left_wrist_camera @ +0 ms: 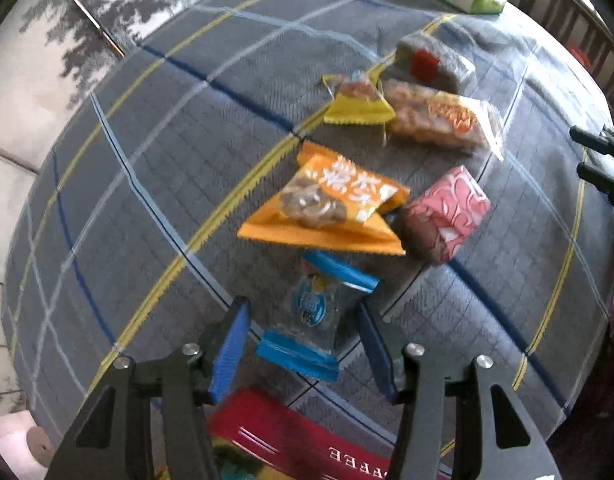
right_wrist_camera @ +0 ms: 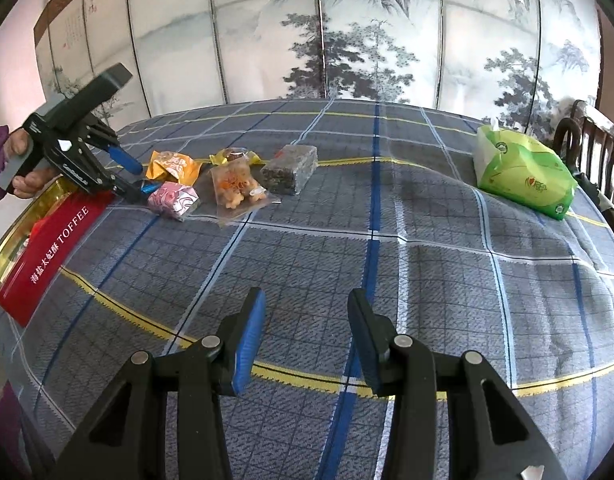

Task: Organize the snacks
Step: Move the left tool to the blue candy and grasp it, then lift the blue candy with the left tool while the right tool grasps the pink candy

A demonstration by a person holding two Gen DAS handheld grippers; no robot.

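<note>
Several wrapped snacks lie on a checked tablecloth. In the left wrist view my left gripper (left_wrist_camera: 303, 344) is open, its blue pads on either side of a clear snack pack with blue ends (left_wrist_camera: 313, 320). Beyond it lie an orange pack (left_wrist_camera: 331, 204), a pink pack (left_wrist_camera: 447, 212), a small yellow pack (left_wrist_camera: 357, 100), a clear biscuit pack (left_wrist_camera: 439, 118) and a grey bar (left_wrist_camera: 435, 62). A red toffee tin (left_wrist_camera: 299, 436) sits below the gripper. My right gripper (right_wrist_camera: 307, 340) is open and empty over bare cloth, far from the snacks (right_wrist_camera: 235, 180).
A green tissue pack (right_wrist_camera: 523, 170) lies at the table's far right. A dark wooden chair (right_wrist_camera: 595, 140) stands past the right edge. A painted folding screen (right_wrist_camera: 347, 40) stands behind the table. The toffee tin (right_wrist_camera: 47, 248) is at the left edge.
</note>
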